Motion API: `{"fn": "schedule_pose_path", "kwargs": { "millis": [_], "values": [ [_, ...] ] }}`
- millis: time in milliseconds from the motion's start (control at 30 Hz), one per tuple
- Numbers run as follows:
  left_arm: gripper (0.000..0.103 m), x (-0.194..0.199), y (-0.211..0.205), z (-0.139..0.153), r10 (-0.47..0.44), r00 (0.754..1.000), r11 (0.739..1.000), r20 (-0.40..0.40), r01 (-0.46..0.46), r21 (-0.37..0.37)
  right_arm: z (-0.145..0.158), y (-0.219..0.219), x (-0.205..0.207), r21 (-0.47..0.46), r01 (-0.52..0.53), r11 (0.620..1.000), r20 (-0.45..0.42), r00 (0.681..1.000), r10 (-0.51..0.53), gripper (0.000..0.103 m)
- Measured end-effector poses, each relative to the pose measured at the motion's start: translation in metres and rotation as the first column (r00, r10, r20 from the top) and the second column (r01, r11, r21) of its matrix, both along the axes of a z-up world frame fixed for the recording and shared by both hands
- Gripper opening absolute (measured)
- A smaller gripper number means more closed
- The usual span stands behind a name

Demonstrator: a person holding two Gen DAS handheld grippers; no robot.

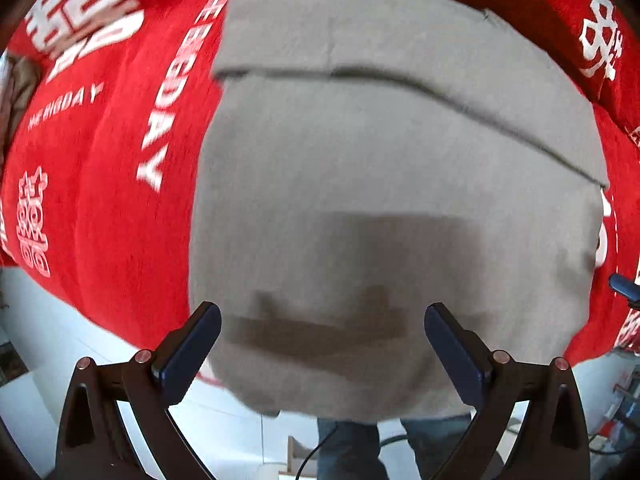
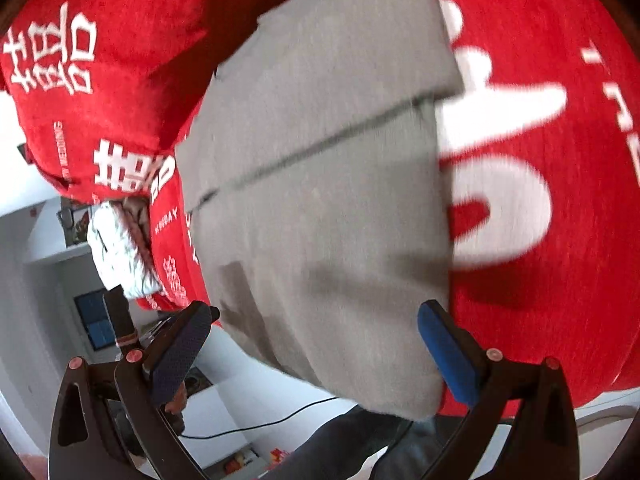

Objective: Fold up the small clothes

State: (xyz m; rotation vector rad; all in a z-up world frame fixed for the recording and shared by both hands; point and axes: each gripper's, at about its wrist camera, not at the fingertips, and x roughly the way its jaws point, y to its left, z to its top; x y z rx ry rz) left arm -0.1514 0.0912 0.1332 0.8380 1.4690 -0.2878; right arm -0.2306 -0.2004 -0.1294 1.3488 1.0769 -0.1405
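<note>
Blue-padded fingers (image 1: 188,352) frame the bottom of the left wrist view, and the left gripper (image 1: 322,344) is spread wide, holding nothing. Between and beyond its jaws lies the grey garment (image 1: 380,184), filling the centre of the frame, folded with one layer's edge running across the upper part; its knit looks soft and matte, blurred here. It rests on a red cloth (image 1: 116,184) with white printed lettering and characters, plush in texture, covering the surface. At the bottom edge the garment's near end overhangs, with a white floor (image 1: 44,320) and a person's jeans (image 1: 348,448) below.

Over in the right wrist view, the right gripper (image 2: 314,344) is likewise spread apart and empty, the garment lying centre frame on the red cloth. At the left edge sit a crumpled white-and-brown bundle (image 2: 120,248) and white room walls; a black cable (image 2: 256,424) trails at the bottom.
</note>
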Motion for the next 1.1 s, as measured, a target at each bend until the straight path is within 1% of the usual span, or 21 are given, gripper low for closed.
{"fn": "schedule_pose_path", "kwargs": {
  "millis": [67,167,200,300,367,433,567,667,767,833,900,933,967,1000,1033,1067,1100],
  "values": [
    [0.102,-0.002,0.019,0.003,0.016,1.000,1.000,0.002,-0.016,0.000,-0.005,0.017,-0.007,0.015,-0.016,1.000,0.002,1.000,0.016,0.103],
    [0.102,-0.006,0.049,0.006,0.044,0.999,0.999,-0.005,-0.044,-0.022,-0.014,0.043,-0.018,0.028,-0.040,0.999,-0.001,0.999,0.040,0.103],
    [0.102,-0.007,0.060,0.006,0.053,0.999,0.998,-0.008,-0.053,-0.024,-0.017,0.051,-0.021,0.039,-0.066,0.997,-0.003,0.998,0.066,0.103],
    [0.102,-0.013,0.089,0.007,0.070,0.998,0.997,-0.002,-0.070,-0.039,-0.030,0.081,-0.035,0.031,-0.101,0.994,-0.039,0.994,0.102,0.102],
    [0.102,-0.015,0.109,0.005,0.092,0.996,0.994,-0.015,-0.093,-0.049,-0.038,0.097,-0.047,0.028,-0.109,0.994,-0.058,0.992,0.110,0.093],
    [0.102,-0.017,0.128,-0.001,0.119,0.992,0.991,-0.037,-0.121,-0.061,-0.047,0.112,-0.058,0.026,-0.110,0.994,-0.074,0.991,0.112,0.091],
    [0.102,-0.018,0.159,-0.020,0.177,0.980,0.979,-0.088,-0.185,-0.083,-0.074,0.132,-0.077,0.025,-0.111,0.993,-0.138,0.984,0.114,0.090],
    [0.102,-0.019,0.169,-0.036,0.197,0.973,0.974,-0.117,-0.208,-0.089,-0.093,0.142,-0.084,0.029,-0.113,0.993,-0.171,0.978,0.116,0.090],
    [0.102,-0.022,0.170,-0.045,0.189,0.973,0.973,-0.132,-0.205,-0.111,-0.110,0.147,-0.087,0.016,-0.112,0.994,-0.180,0.977,0.113,0.090],
    [0.102,-0.022,0.170,-0.047,0.180,0.974,0.971,-0.137,-0.198,-0.132,-0.119,0.148,-0.084,0.002,-0.098,0.995,-0.175,0.980,0.097,0.090],
    [0.102,-0.027,0.175,-0.044,0.172,0.976,0.970,-0.132,-0.191,-0.151,-0.127,0.151,-0.083,0.025,-0.067,0.997,-0.166,0.984,0.070,0.090],
    [0.097,-0.028,0.178,-0.043,0.166,0.978,0.971,-0.125,-0.184,-0.155,-0.128,0.153,-0.084,0.039,-0.048,0.998,-0.152,0.987,0.054,0.079],
    [0.079,-0.033,0.185,-0.043,0.153,0.980,0.971,-0.127,-0.173,-0.164,-0.128,0.154,-0.087,0.057,-0.029,0.998,-0.135,0.990,0.036,0.037],
    [0.065,-0.035,0.185,-0.041,0.149,0.977,0.968,-0.154,-0.176,-0.180,-0.129,0.155,-0.092,0.088,-0.001,0.996,-0.123,0.992,0.012,0.015],
    [0.029,-0.044,0.188,-0.040,0.150,0.971,0.962,-0.188,-0.187,-0.197,-0.129,0.156,-0.097,0.104,0.024,0.994,-0.113,0.993,-0.012,0.008],
    [0.009,-0.049,0.185,-0.038,0.141,0.969,0.967,-0.201,-0.179,-0.184,-0.124,0.156,-0.102,0.104,0.048,0.993,-0.092,0.995,-0.039,0.008],
    [0.009,-0.053,0.182,-0.033,0.117,0.975,0.972,-0.190,-0.152,-0.180,-0.116,0.156,-0.105,0.098,0.065,0.993,-0.071,0.996,-0.058,0.008]
  ]
}}
